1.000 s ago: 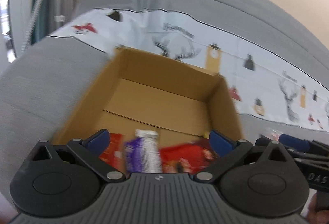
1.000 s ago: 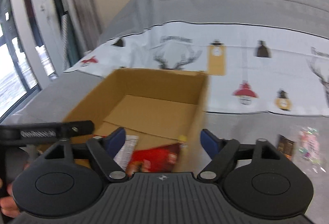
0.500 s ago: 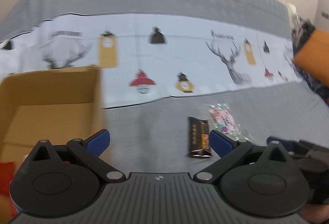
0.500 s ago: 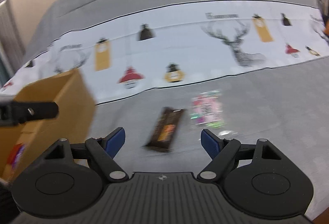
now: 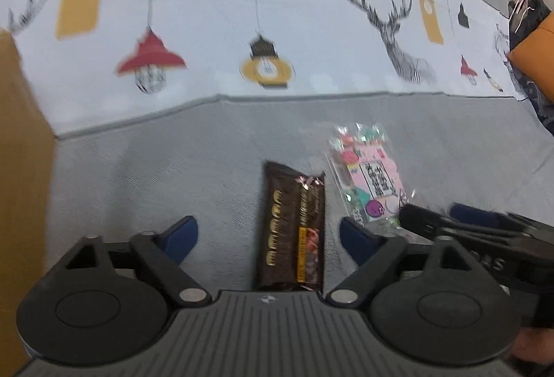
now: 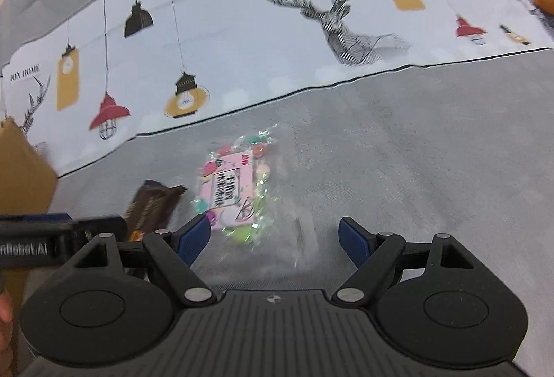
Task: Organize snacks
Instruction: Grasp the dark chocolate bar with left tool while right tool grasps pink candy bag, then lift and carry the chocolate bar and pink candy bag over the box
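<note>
Grey fabric surface point(image 5: 145, 169), two snacks lying on it, both tongs wide and empty.
Dark chocolate bar point(image 5: 292, 228) between left tongs point(image 5: 268, 238); clear candy bag point(image 6: 235, 193) just beside it, ahead of right tongs point(image 6: 275, 236), touching neither. White band point(image 6: 242, 41) printed with lamps, tags, deer runs behind. Cardboard box point(image 5: 20, 152) wall at left edge. Orange thing point(image 5: 533, 51) far right, blurred.

chocolate bar point(image 5: 292, 228) between open left claw point(image 5: 268, 236)
</note>
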Motion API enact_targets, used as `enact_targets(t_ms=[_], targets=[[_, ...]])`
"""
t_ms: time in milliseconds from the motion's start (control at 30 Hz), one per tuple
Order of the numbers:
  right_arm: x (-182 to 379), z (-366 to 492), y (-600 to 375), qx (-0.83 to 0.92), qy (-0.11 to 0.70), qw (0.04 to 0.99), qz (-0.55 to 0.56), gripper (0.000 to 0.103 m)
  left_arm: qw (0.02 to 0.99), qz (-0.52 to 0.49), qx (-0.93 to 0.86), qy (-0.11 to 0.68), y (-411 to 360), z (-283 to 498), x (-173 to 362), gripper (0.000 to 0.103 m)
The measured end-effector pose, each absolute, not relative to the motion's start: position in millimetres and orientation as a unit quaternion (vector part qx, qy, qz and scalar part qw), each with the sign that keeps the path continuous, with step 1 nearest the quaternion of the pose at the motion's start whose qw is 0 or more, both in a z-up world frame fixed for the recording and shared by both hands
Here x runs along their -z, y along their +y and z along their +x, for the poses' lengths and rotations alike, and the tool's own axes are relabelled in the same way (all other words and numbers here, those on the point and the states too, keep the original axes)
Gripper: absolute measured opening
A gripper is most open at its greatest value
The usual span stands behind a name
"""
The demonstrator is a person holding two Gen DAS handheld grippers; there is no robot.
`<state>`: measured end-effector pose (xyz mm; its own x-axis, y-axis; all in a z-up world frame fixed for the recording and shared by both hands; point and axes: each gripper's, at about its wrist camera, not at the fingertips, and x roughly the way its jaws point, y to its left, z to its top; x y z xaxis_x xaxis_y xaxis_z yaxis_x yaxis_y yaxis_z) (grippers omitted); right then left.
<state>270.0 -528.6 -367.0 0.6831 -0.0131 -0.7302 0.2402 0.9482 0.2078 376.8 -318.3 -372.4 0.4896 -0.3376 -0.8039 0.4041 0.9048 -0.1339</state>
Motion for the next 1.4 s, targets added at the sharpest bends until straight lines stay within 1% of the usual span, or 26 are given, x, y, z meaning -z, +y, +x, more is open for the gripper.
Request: enact_targets(t_ms=[33, 100, 133, 167, 233, 300, 433, 567, 600, 667, 700, 733, 767, 800, 833, 900, 1100, 1200, 1400], targets=[[372.7, 276.6, -530.3, 0.059, 0.396, 0.905, 0.145, 0.090, 0.857, 0.038, 0.216, 0.467, -319.6, 380.4, 379.6, 0.071], [379.5, 285.4, -529.9, 0.040, 0.392, 0.908, 0.142, 0.097, 0.860, 0.039, 0.216, 0.460, -317.8, 380.1, 385.4, 0.062], [380.3, 288.7, -527.5, 0.031, 0.386, 0.912, 0.139, 0.097, 0.864, 0.047, 0.213, 0.454, -316.2, 380.0, 384.9, 0.048], [381.1, 291.6, -525.1, 0.018, 0.383, 0.913, 0.142, 0.097, 0.867, 0.048, 0.202, 0.453, -311.9, 381.4, 384.2, 0.045], [382.0, 294.9, -517.6, 0.003, 0.382, 0.913, 0.143, 0.101, 0.870, 0.032, 0.177, 0.458, -297.8, 386.4, 384.0, 0.045], [384.7, 297.9, -504.0, -0.007, 0.389, 0.914, 0.115, 0.103, 0.869, 0.023, 0.180, 0.460, -289.0, 389.7, 384.7, 0.045], [390.5, 303.8, -475.5, 0.008, 0.401, 0.916, 0.017, 0.103, 0.870, 0.023, 0.177, 0.459, -286.9, 389.0, 384.2, 0.045], [393.1, 305.7, -468.0, 0.018, 0.396, 0.918, 0.013, 0.103, 0.872, 0.025, 0.176, 0.457, -287.7, 385.6, 383.0, 0.045], [393.7, 306.3, -466.8, 0.018, 0.398, 0.917, 0.006, 0.101, 0.872, 0.025, 0.174, 0.457, -287.6, 385.2, 382.9, 0.045], [389.6, 304.6, -465.3, 0.024, 0.391, 0.920, -0.008, 0.076, 0.870, 0.030, 0.170, 0.461, -287.9, 382.2, 380.8, 0.044], [386.5, 304.8, -466.1, 0.023, 0.387, 0.922, -0.013, 0.040, 0.869, 0.030, 0.169, 0.464, -287.1, 380.2, 379.1, 0.044], [382.8, 303.6, -466.8, 0.018, 0.386, 0.922, -0.014, 0.028, 0.868, 0.026, 0.169, 0.466, -285.3, 378.0, 377.5, 0.043], [381.6, 302.2, -465.5, 0.018, 0.387, 0.921, -0.022, 0.024, 0.867, 0.023, 0.171, 0.468, -283.0, 375.5, 376.0, 0.041], [380.2, 299.3, -463.2, 0.017, 0.385, 0.922, -0.033, 0.018, 0.866, 0.021, 0.172, 0.469, -280.8, 372.9, 374.7, 0.041], [377.9, 298.0, -463.5, 0.016, 0.384, 0.923, -0.031, 0.015, 0.865, 0.021, 0.173, 0.470, -278.8, 370.5, 373.5, 0.040], [371.9, 294.0, -466.1, 0.015, 0.382, 0.924, -0.018, 0.014, 0.864, 0.014, 0.174, 0.473, -272.4, 364.8, 369.9, 0.040], [342.5, 267.1, -466.6, 0.020, 0.355, 0.934, 0.014, 0.014, 0.865, -0.010, 0.180, 0.468, -254.8, 344.0, 341.3, 0.039], [317.0, 246.5, -459.8, 0.018, 0.332, 0.943, 0.020, 0.014, 0.880, -0.002, 0.189, 0.437, -245.9, 325.3, 308.9, 0.039], [270.0, 203.8, -429.4, 0.001, 0.294, 0.953, 0.071, 0.014, 0.917, 0.025, 0.195, 0.348, -213.9, 273.4, 236.0, 0.039]])
